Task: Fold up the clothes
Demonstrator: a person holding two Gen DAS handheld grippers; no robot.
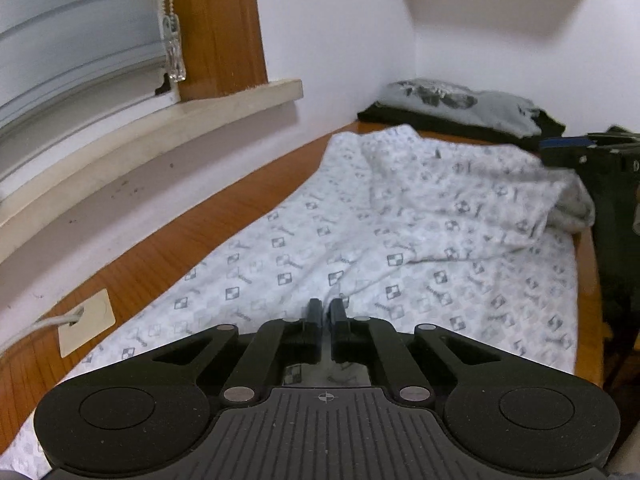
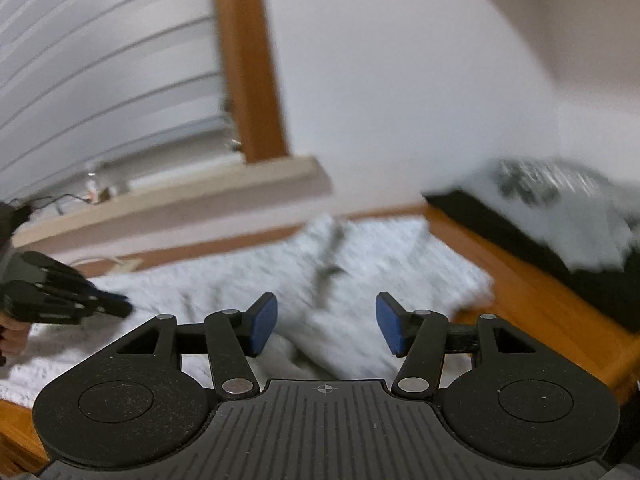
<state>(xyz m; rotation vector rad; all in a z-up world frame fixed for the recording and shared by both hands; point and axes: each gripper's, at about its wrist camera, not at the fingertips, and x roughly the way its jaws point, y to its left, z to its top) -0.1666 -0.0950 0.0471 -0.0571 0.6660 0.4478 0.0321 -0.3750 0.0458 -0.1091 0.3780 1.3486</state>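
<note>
Your left gripper (image 1: 326,312) pinches the patterned shirt (image 1: 360,232), which stretches lengthwise along the tabletop (image 1: 160,248) toward the folded pile (image 1: 460,108); your right gripper (image 2: 326,324) gapes empty.

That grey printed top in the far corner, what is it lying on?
The grey printed top lies on a folded dark garment, whose edge shows beneath it. Whether more clothes lie under that is hidden; the wooden table carries the pile.
</note>
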